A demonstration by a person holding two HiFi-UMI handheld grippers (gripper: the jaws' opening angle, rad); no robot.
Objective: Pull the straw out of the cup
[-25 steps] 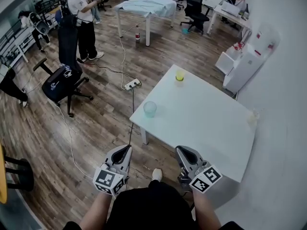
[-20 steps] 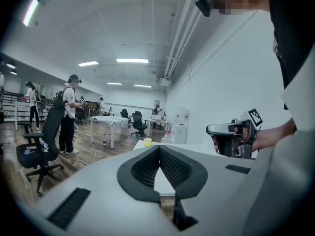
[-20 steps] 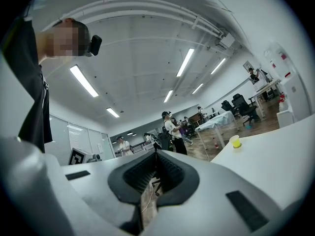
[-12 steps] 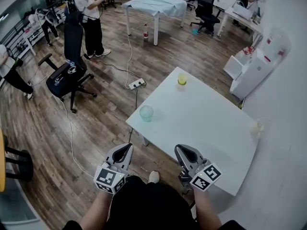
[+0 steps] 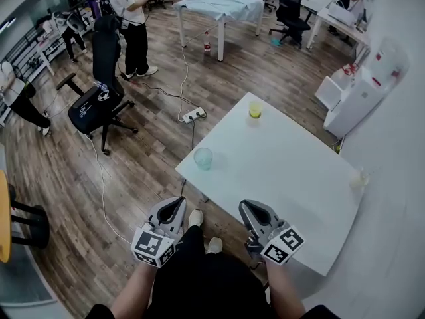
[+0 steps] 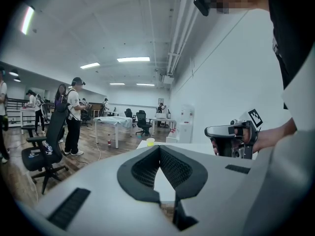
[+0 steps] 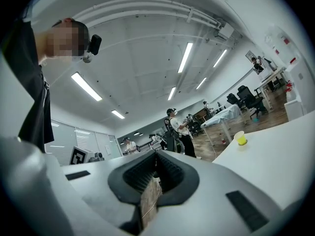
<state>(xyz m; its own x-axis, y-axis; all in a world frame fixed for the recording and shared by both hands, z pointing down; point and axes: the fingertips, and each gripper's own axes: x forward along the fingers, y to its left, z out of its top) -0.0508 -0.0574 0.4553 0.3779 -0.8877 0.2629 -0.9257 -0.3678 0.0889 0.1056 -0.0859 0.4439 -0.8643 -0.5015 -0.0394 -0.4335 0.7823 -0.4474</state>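
Observation:
On the white table (image 5: 285, 171) stand a pale blue-green cup (image 5: 202, 157) near the left corner, a yellow cup (image 5: 255, 109) at the far corner and a clear cup (image 5: 359, 177) by the right edge. I cannot make out a straw in any of them. My left gripper (image 5: 176, 205) is shut and empty, held over the wooden floor short of the table's near edge. My right gripper (image 5: 248, 207) is shut too, just at that edge. The yellow cup (image 6: 150, 141) shows far ahead in the left gripper view, and the same cup (image 7: 240, 138) shows in the right gripper view.
A power strip (image 5: 194, 115) and cables lie on the floor left of the table. A black office chair (image 5: 96, 108) stands further left, with people behind it. A white cabinet (image 5: 355, 98) is beyond the table, and a cloth-covered table (image 5: 222, 5) at the back.
The person has stepped forward; a second shoe now shows between the grippers. The table has come slightly nearer in the head view. Both grippers stayed shut.

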